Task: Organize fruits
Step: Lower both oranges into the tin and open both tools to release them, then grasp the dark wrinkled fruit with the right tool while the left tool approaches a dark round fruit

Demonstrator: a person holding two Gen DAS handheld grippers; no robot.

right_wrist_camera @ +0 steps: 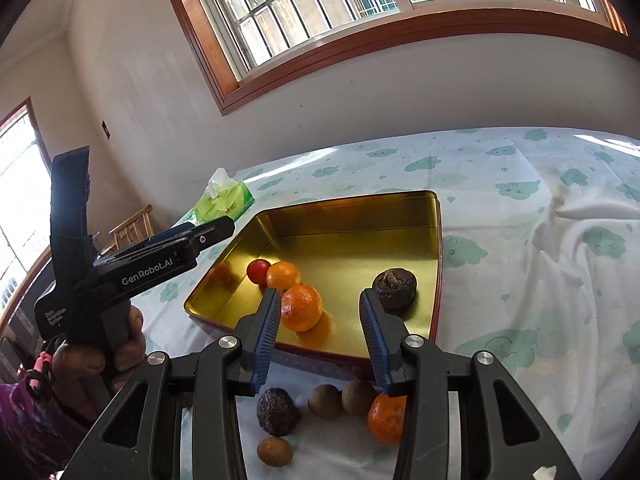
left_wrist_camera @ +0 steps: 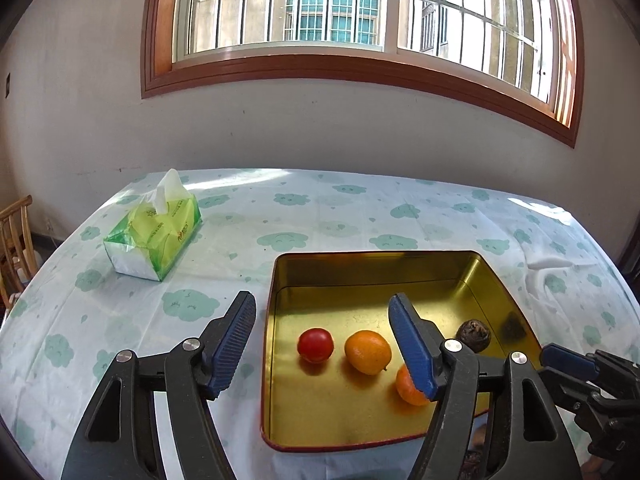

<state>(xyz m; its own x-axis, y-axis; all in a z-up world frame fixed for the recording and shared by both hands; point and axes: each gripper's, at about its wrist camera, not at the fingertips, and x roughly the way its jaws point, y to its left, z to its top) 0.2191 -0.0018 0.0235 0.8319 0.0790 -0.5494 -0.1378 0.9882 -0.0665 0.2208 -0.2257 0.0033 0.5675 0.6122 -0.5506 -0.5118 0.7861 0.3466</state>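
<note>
A gold tin tray (left_wrist_camera: 360,276) (right_wrist_camera: 352,216) on the table holds a red tomato (left_wrist_camera: 315,345) (right_wrist_camera: 258,271), a small orange (left_wrist_camera: 367,351) (right_wrist_camera: 283,275), a mandarin (left_wrist_camera: 408,388) (right_wrist_camera: 302,307) and a dark wrinkled fruit (left_wrist_camera: 474,335) (right_wrist_camera: 395,289). My left gripper (left_wrist_camera: 322,344) is open and empty above the tray's near left. My right gripper (right_wrist_camera: 318,330) is open and empty over the tray's near edge. In front of the tray lie another dark fruit (right_wrist_camera: 278,406), an orange (right_wrist_camera: 386,418) and three brown round fruits (right_wrist_camera: 325,400).
A green tissue pack (left_wrist_camera: 154,234) (right_wrist_camera: 224,202) stands at the table's far left. The cloud-print tablecloth (left_wrist_camera: 360,208) is rumpled at the right (right_wrist_camera: 560,240). A wooden chair (left_wrist_camera: 14,240) stands left of the table. A wall with a window is behind.
</note>
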